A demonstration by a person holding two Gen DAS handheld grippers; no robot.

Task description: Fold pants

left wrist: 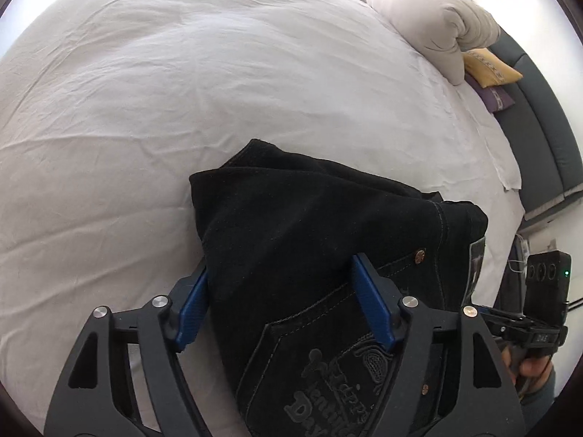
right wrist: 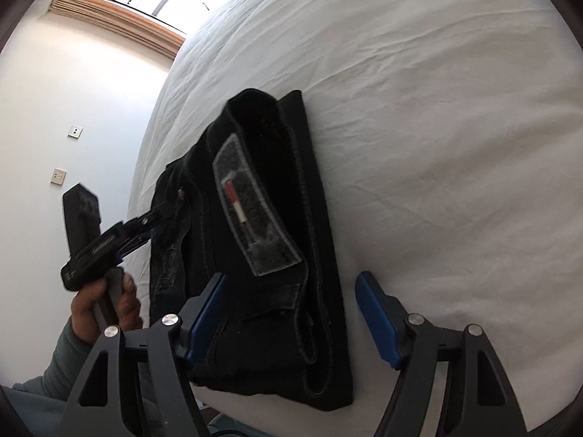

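left wrist view, pants: black pants (left wrist: 328, 240) folded in a bundle near the edge of white bed (left wrist: 182, 91), between the blue pads (left wrist: 375, 309).
left gripper (left wrist: 280, 302): jaws spread wide around the top fold, one pad against the cloth edge, not clamped.
risk: top layer (loose, bulging) probably slides open if pushed sideways.
around: folded duvet (left wrist: 430, 18), yellow cushion (left wrist: 490, 67), well apart.
right wrist view, right gripper (right wrist: 291, 313): jaws open over the waistband end, nothing gripped.
risk: bundle near bed edge, could be dragged off.
in the way: hand (right wrist: 105, 302) with the other gripper, just beside the pants.
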